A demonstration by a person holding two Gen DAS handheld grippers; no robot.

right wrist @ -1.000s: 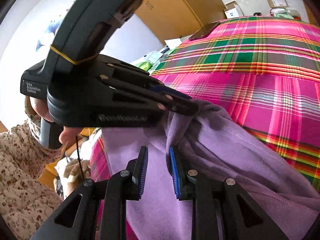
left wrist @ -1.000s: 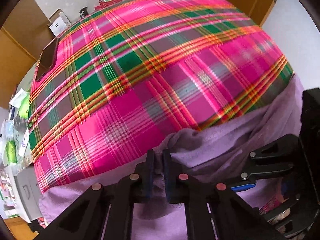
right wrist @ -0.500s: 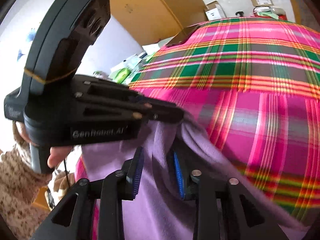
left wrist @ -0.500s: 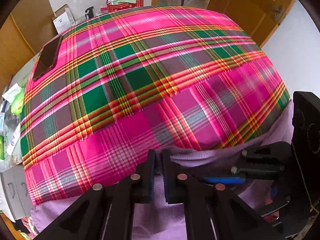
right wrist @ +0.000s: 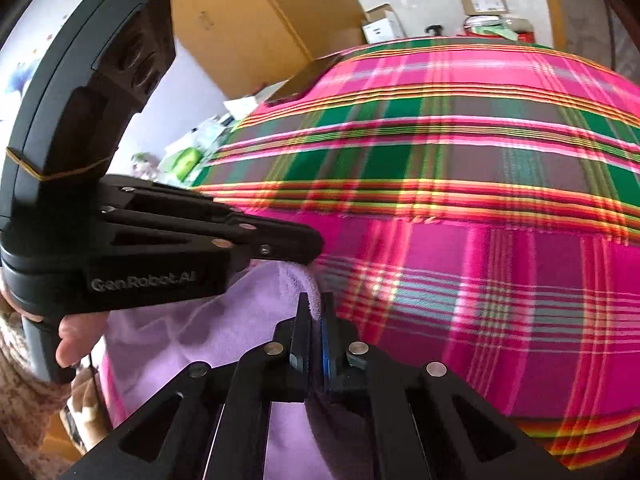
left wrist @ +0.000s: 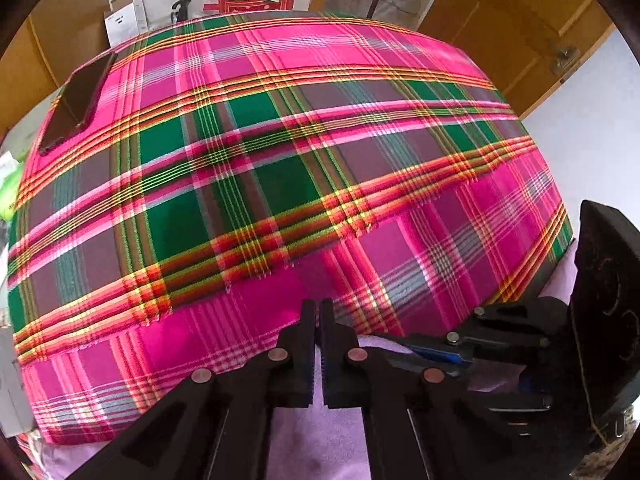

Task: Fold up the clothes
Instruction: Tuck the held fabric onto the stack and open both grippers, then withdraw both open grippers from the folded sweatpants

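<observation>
A lilac fleece garment (left wrist: 316, 436) hangs at the near edge of a table covered by a pink and green plaid cloth (left wrist: 280, 160). My left gripper (left wrist: 317, 309) is shut on a fold of it, and lilac fabric shows between the pads. In the right wrist view my right gripper (right wrist: 316, 304) is shut on the garment's edge (right wrist: 192, 340), which bunches up between its blue pads. The left gripper (right wrist: 312, 246) sits just above and to the left, almost touching, with a hand on its handle. The right gripper (left wrist: 400, 344) lies close to the left one's right side.
A dark phone (left wrist: 76, 100) lies on the plaid cloth (right wrist: 480, 200) at its far left corner. Cardboard boxes (left wrist: 128, 12) and a red box stand behind the table. Wooden doors (left wrist: 520, 40) are at the back right. Packets clutter the left side (right wrist: 184, 160).
My right gripper has shut on the lilac garment. Both grippers have drawn back toward the table's near edge, pulling the garment off the plaid cloth, so more of the cloth shows.
</observation>
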